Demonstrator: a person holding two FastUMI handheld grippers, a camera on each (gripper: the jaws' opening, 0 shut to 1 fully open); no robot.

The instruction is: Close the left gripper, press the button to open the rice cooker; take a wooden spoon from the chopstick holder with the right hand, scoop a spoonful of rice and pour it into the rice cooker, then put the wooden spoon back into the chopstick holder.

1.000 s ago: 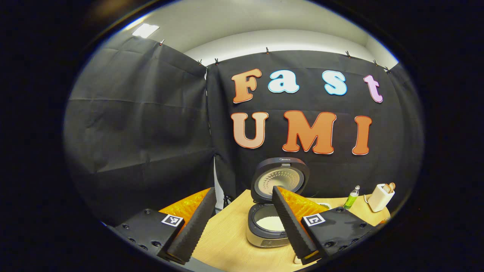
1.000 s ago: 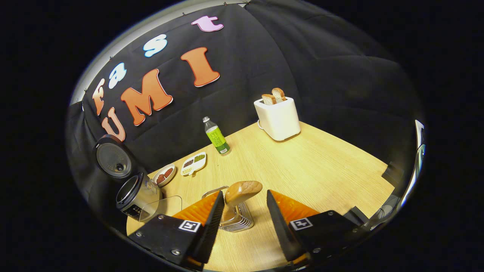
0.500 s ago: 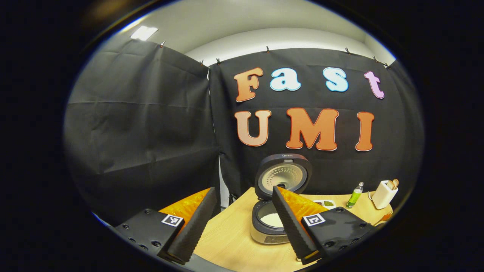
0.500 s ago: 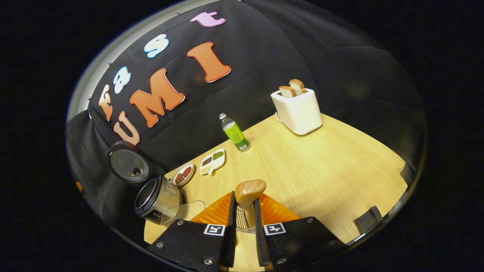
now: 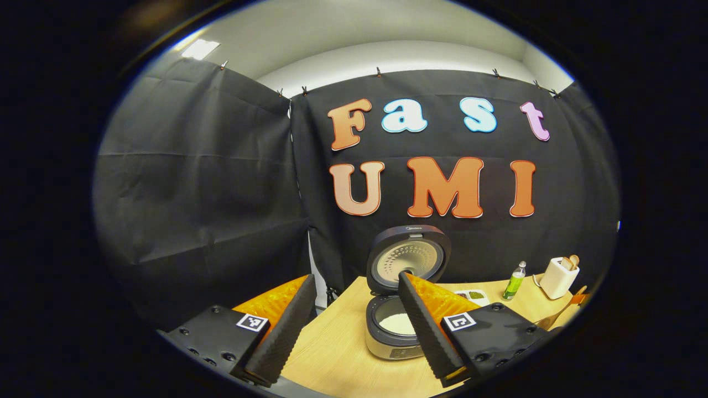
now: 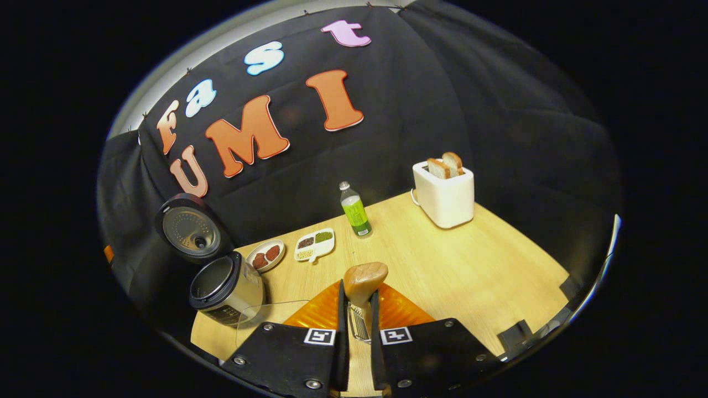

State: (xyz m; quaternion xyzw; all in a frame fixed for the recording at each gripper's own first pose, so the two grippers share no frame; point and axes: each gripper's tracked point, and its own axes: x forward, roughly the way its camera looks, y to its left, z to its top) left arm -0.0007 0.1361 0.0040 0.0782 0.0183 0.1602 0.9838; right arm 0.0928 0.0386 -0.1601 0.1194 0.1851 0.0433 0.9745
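- A ceiling light (image 5: 199, 48) glows at the upper left of my left gripper view, and the pale strip of ceiling above the black cloth is the brightest area there.
- The worktop (image 6: 475, 260) is evenly and warmly lit in my right gripper view, with no harsh glare on the wood.
- Soft shadows fall beside the toaster (image 6: 445, 190) and the green bottle (image 6: 355, 210).
- The black cloth soaks up light; its folds show only as faint grey creases.
- Fisheye distortion bends the worktop's edges and the cloth's top line into curves, strongest toward the rim.
- The centre is sharp; detail softens and dims at the rim.
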